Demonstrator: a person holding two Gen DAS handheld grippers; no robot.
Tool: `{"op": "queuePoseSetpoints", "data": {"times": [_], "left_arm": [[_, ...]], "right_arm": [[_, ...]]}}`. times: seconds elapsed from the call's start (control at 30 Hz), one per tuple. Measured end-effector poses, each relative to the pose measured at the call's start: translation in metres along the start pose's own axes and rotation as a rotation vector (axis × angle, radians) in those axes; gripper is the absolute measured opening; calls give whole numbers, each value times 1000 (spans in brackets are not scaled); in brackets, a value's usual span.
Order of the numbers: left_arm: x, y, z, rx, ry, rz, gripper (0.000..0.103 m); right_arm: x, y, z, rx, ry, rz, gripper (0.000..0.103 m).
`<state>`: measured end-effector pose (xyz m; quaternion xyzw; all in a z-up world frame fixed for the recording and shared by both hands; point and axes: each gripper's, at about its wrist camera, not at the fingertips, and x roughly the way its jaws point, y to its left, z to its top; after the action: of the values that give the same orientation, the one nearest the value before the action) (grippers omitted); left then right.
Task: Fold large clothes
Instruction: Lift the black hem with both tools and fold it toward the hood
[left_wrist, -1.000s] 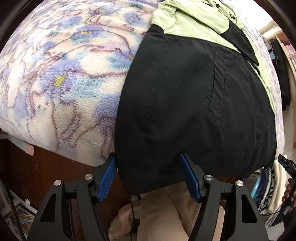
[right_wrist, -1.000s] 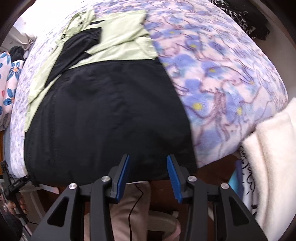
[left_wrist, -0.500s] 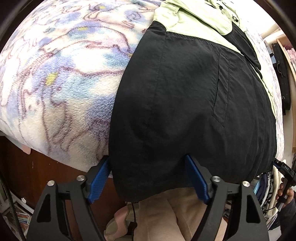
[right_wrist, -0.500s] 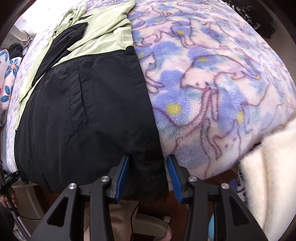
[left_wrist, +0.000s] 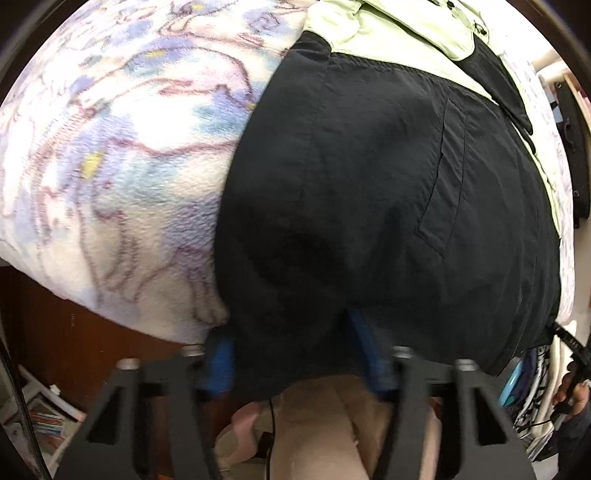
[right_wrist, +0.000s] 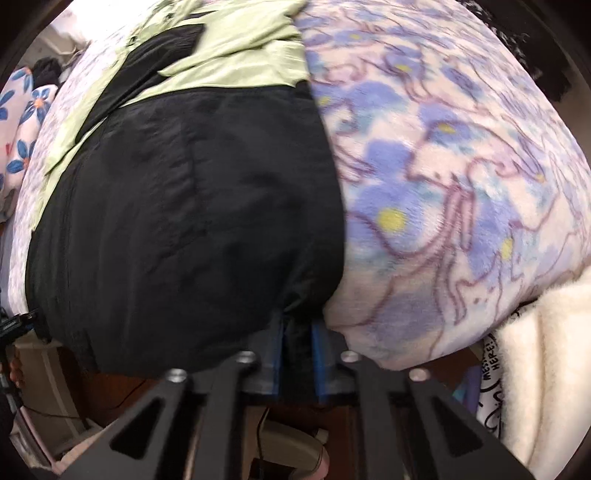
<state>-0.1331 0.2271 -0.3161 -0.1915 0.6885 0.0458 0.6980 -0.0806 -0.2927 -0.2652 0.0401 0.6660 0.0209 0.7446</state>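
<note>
A black and light-green jacket (left_wrist: 369, 184) lies spread on a bed, its black hem hanging over the near edge. It also shows in the right wrist view (right_wrist: 184, 203). My left gripper (left_wrist: 295, 354) is wide open, its blue pads on either side of the hem's left corner, with cloth between them. My right gripper (right_wrist: 297, 347) is nearly shut, its blue pads pinching the hem's right corner. The fingertips of both are partly hidden by the cloth.
A fleece blanket (left_wrist: 110, 166) with a purple flower print covers the bed (right_wrist: 461, 184). A cream fleece (right_wrist: 546, 369) hangs at the right. A flowered pillow (right_wrist: 22, 122) lies far left. The person's beige trousers (left_wrist: 332, 424) and floor clutter are below.
Both grippers have moved forward onto the jacket's hem. The right gripper's jaws have closed on the hem's right corner. The left gripper stays open around the left corner.
</note>
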Motion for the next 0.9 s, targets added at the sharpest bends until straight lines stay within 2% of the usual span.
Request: {"op": "queuePoseSetpoints", "data": {"times": [0.03,0.13,0.23,0.33,0.5,0.63,0.8,0.9], "left_arm": [[-4,2,0,0,6,3,12],[-17,-3,6,0,33,-5,6],[-33,-10,12,-2,41,7,5],[-55,-12,15,-36,27,-20,5],[-108,-9,26,-75,-36,-123,4],[-151,-11,48,-87,-103,-193,4],[-195,-21,76,-152,-183,-278,4],[-208,-27,97,-186,-215,-312,4]], "right_arm": [[-4,5,2,-7,-1,6,11],[-21,22,7,-17,-12,9,10],[-49,42,13,-23,-47,14,10],[-82,57,18,-33,-99,12,9],[-132,63,33,-12,-197,51,9],[-158,73,50,-3,-265,69,9],[-179,77,78,35,-309,116,9],[-183,76,104,47,-308,147,9]]}}
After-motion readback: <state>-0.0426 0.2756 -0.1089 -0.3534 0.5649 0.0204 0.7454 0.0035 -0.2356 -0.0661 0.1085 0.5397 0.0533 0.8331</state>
